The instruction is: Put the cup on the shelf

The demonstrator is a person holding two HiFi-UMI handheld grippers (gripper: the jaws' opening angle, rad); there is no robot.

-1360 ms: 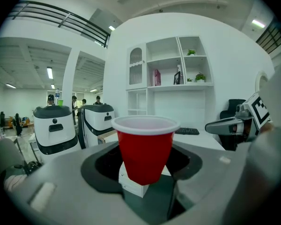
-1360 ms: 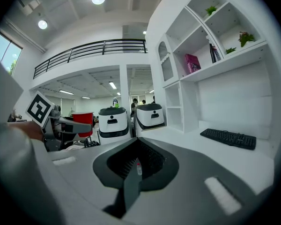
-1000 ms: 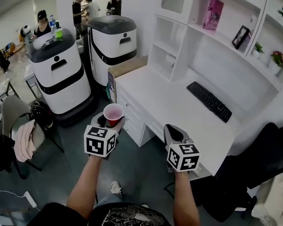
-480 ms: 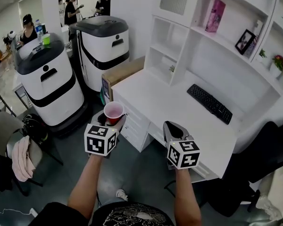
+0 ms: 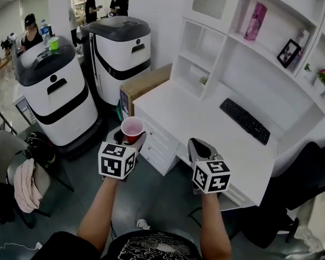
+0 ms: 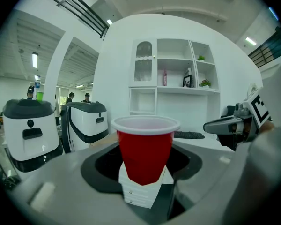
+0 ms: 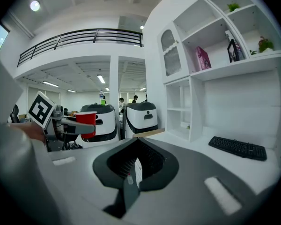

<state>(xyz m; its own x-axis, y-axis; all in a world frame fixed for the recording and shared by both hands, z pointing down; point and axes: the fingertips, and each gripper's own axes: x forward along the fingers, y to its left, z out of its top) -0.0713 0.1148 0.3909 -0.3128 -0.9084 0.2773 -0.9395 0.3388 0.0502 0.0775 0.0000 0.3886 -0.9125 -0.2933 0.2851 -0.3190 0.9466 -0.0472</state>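
Though the shelf (image 5: 199, 47) stands well apart from it, the red cup (image 5: 132, 129) in the head view is already clamped upright in the left gripper (image 5: 131, 138), in the air just short of the white counter (image 5: 206, 126). The right gripper (image 5: 200, 148) hangs beside it at the counter's near edge and carries nothing. A keyboard (image 5: 245, 121) lies further along the counter, below the upper shelves.

In the left gripper view, the cup stands straight between the jaws. The white pads press its lower part near the base, and the rim stands free above them. The shelf compartments show straight behind it.

In the right gripper view, the jaws rest together with nothing between them. The cup shows off to the left in the other gripper.

The cup looks like thin disposable plastic and seems empty, so it is probably very light and easy to tip. Its wall would likely buckle under a hard squeeze. The low hold near the base, where such a cup is stiffest, seems the right place. A gentle grip and a flat, level set-down in an open compartment should suit it.
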